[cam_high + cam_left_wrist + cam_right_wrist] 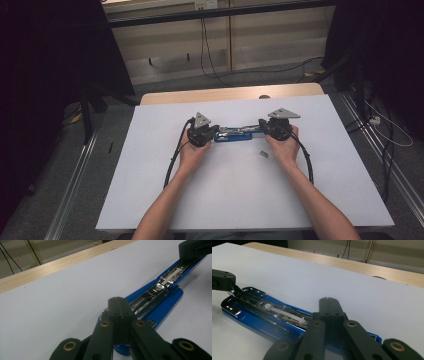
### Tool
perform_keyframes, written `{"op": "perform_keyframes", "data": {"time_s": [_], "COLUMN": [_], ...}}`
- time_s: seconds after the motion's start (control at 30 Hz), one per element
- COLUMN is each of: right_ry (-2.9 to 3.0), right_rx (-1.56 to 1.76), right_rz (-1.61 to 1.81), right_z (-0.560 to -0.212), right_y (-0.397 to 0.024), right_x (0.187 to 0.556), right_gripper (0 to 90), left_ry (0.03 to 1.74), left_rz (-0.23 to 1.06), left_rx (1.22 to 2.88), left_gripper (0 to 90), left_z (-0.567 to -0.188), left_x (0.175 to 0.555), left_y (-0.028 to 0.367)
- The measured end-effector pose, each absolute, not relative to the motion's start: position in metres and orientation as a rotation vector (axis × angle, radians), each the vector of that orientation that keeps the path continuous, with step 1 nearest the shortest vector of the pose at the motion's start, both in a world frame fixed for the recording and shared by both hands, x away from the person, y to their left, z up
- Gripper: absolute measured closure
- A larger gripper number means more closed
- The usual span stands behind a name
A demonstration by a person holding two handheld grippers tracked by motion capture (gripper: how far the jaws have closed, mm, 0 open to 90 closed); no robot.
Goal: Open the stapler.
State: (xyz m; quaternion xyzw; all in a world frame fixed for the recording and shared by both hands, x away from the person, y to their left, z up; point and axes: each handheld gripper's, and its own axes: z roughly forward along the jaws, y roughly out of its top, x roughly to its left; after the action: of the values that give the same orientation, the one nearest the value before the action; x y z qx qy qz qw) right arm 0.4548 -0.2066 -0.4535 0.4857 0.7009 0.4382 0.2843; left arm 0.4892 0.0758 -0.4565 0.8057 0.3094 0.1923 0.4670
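Note:
A blue stapler [235,134] lies opened flat in the middle of the white table, its metal staple channel facing up. My left gripper [216,131] is at its left end and my right gripper [260,124] at its right end, each held in a hand. In the left gripper view the black jaws [117,300] are pressed together with nothing between them, their tips over the stapler's [160,287] near end. The right gripper view has the jaws [329,300] shut the same way above the stapler's [262,310] other end. I cannot tell whether the tips touch it.
A small grey piece [263,154] lies on the white table top [225,200] just in front of the right hand. A wooden strip [225,94] runs along the table's far edge. Black cables [205,45] cross the floor beyond, and dark stands flank the table.

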Motion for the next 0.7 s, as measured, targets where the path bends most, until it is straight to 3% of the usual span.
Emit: {"op": "perform_keyframes", "data": {"time_s": [0.7], "right_ry": [1.881], "right_rx": [1.303], "right_rz": [1.180], "right_z": [-0.4534], "right_y": [-0.2096], "right_x": [0.4570], "right_gripper": [90.0], "left_ry": [0.762], "left_rz": [0.472], "left_rx": [1.948], "left_gripper": [90.0], "left_z": [-0.4522], "left_x": [0.4884], "left_y": [0.0737]}}
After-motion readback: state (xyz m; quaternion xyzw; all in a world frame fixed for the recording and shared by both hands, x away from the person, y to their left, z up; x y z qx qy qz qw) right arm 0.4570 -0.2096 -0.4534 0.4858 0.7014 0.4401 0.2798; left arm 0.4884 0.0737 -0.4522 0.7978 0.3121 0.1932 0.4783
